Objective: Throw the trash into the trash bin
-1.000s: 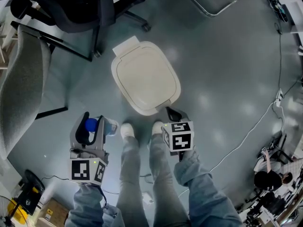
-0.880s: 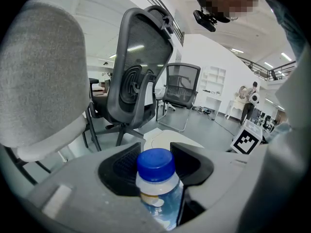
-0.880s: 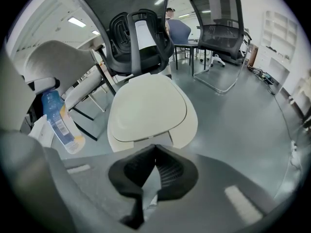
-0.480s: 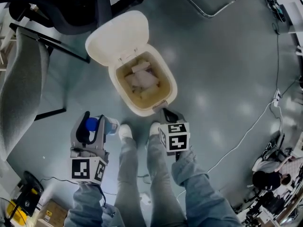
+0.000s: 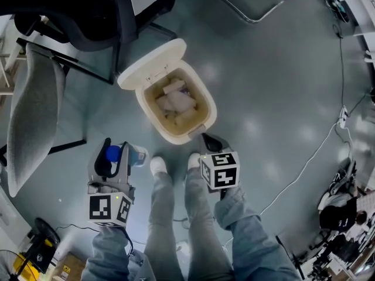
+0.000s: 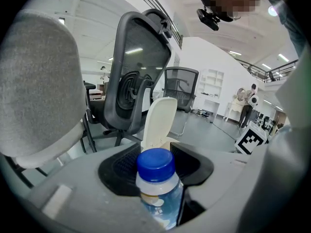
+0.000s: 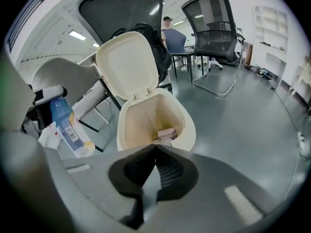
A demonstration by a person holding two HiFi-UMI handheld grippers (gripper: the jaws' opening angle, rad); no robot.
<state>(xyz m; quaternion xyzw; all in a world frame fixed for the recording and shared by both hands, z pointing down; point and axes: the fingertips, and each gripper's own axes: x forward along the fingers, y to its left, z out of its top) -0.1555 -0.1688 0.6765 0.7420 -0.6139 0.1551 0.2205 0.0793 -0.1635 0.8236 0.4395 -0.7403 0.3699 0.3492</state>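
Observation:
A cream trash bin stands on the floor with its lid swung up. Paper and cardboard scraps lie inside. My left gripper is shut on a small bottle with a blue cap, held off the floor to the bin's lower left. In the left gripper view the bottle stands between the jaws, with the raised lid behind it. My right gripper is shut and empty, its tips close to the bin's front edge. Its view looks over the closed tips into the open bin.
A black office chair and a grey chair stand left of and behind the bin. The person's shoes are just in front of it. Cables run over the floor at right; more people are at the far right.
The bin's lid was shut a second ago, then swung wide open, and now stands more upright. The right gripper shifted slightly by the bin's front. The left gripper kept still.

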